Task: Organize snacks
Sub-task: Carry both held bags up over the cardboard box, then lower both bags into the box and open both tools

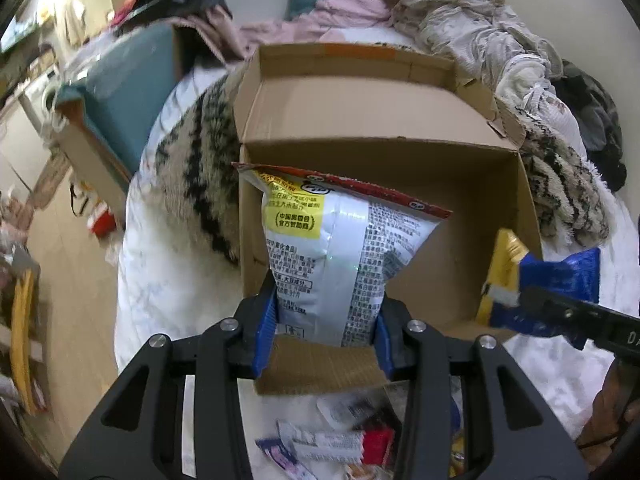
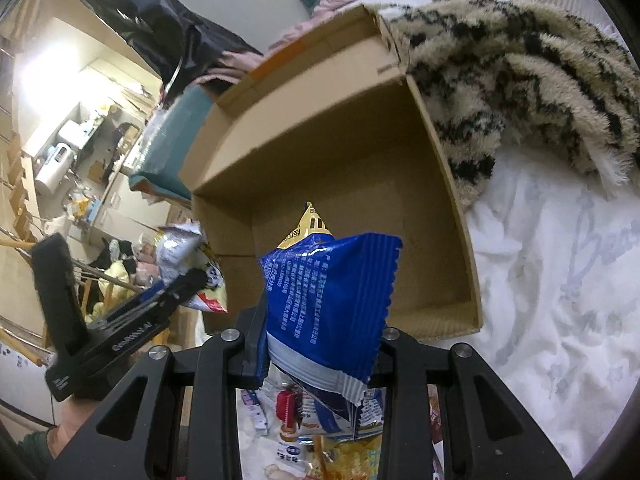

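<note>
My left gripper [image 1: 325, 320] is shut on a white snack bag with a red top edge [image 1: 332, 248] and holds it over the near edge of an open cardboard box [image 1: 460, 184]. My right gripper [image 2: 320, 344] is shut on a blue and yellow snack packet [image 2: 328, 296], held above the same box [image 2: 360, 184]. The right gripper and its packet [image 1: 540, 280] show at the right of the left wrist view. The left gripper and its white bag [image 2: 188, 256] show at the left of the right wrist view. The box's inside looks bare.
Several loose snack packets [image 1: 344, 440] lie on the white bedding [image 2: 560, 280] below both grippers. A striped fuzzy blanket [image 2: 520, 72] and piled clothes [image 1: 460, 20] crowd the box's far and right sides. A teal-sided box [image 1: 120, 92] stands at the left.
</note>
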`<state>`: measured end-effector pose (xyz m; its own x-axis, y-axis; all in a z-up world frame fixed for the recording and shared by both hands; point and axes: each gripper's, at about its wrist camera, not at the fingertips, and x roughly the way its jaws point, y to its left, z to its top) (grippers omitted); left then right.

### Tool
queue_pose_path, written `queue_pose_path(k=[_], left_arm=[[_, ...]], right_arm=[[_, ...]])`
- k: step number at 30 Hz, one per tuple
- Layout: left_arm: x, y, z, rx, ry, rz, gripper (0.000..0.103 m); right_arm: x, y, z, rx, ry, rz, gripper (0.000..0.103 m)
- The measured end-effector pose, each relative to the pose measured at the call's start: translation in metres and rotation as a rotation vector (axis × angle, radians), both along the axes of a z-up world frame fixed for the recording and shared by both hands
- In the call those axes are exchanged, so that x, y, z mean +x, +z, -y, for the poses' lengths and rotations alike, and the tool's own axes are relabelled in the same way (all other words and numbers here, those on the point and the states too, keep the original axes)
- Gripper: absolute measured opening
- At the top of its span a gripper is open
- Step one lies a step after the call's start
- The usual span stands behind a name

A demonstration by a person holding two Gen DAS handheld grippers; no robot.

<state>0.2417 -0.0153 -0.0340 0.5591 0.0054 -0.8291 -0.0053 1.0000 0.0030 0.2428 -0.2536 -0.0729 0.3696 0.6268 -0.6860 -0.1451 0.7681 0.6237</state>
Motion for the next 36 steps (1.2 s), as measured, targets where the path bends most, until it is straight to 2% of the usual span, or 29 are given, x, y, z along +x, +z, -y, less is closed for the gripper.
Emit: queue_pose_path(k=[9, 16, 24, 26, 28, 30, 34, 36], left_arm=[[0.000, 0.009, 0.015, -0.008, -0.043, 0.071, 0.037], [0.009, -0.011, 0.019, -0.036, -0.048, 0.001, 0.039], [0.008, -0.016, 0.016, -0.056, -0.032, -0.003, 0.041], [0.007, -0.016, 0.017, -0.052, -0.034, -0.005, 0.049], [0.004, -0.013, 0.016, -0.060, -0.034, 0.010, 0.067], [0.002, -0.009, 0.015, -0.066, -0.030, 0.028, 0.075], [0.001, -0.004, 0.012, -0.101, -0.021, 0.034, 0.088], [-0.001, -0.002, 0.011, -0.120, -0.021, 0.041, 0.090]], right_arm=[[0.011, -0.019, -0.021, -0.042, 0.060, -0.053, 0.034], [0.014, -0.024, -0.020, -0.035, 0.065, -0.068, 0.035], [0.017, -0.027, -0.024, -0.023, 0.070, -0.083, 0.036], [0.018, -0.025, -0.024, -0.039, 0.067, -0.072, 0.036], [0.018, -0.023, -0.022, -0.057, 0.050, -0.062, 0.040], [0.018, -0.022, -0.018, -0.072, 0.029, -0.052, 0.051], [0.017, -0.017, -0.011, -0.159, -0.014, -0.014, 0.054], [0.016, -0.013, -0.009, -0.225, -0.038, 0.015, 0.064]])
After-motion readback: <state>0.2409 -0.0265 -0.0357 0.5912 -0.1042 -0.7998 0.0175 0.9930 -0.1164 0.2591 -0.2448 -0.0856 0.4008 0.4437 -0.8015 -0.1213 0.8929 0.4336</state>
